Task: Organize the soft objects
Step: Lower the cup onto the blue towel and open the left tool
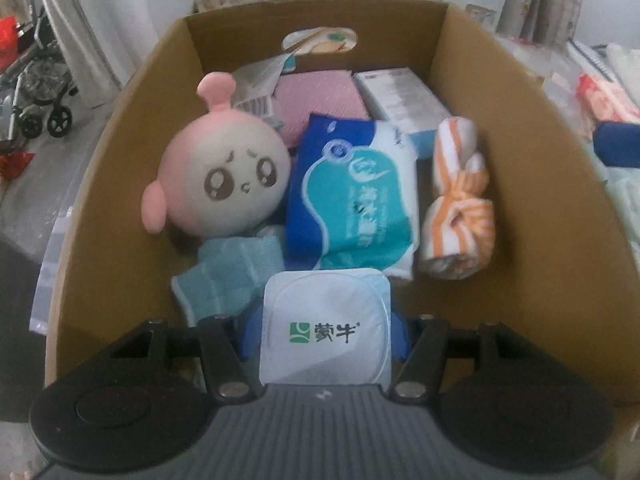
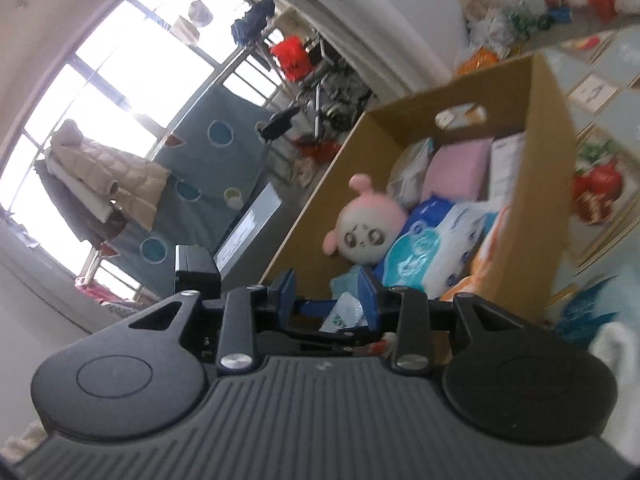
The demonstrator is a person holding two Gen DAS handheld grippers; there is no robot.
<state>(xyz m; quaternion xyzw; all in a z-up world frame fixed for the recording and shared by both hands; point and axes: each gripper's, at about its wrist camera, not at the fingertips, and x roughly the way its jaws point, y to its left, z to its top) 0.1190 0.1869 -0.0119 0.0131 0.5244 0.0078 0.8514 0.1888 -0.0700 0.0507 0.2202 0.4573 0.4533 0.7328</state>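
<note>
**Left gripper over box with yogurt cup; right gripper carrying nothing clear**

The blue fingers [image 1: 250,336] of my left gripper [image 1: 325,334] stand about half open and press both sides of a white yogurt cup [image 1: 326,330], its foil lid facing the camera at lower centre. My right gripper [image 2: 329,298] shows its blue fingers [image 2: 370,298] narrowly apart and opening a little; I see a pale item behind them, but I cannot tell whether anything lies between them.

Beyond the cup, the cardboard box [image 1: 120,184] fills the left-wrist frame. Inside it: a pink plush toy [image 1: 224,172] at centre left, a blue tissue pack [image 1: 352,196] at centre, an orange striped towel roll [image 1: 460,208] at right, a light blue cloth [image 1: 228,272] just above the cup, a pink folded cloth [image 1: 320,100] and a white carton [image 1: 404,96] toward the top.

In my judgement packing is well advanced. Loose items remain outside at the right edge.
</note>
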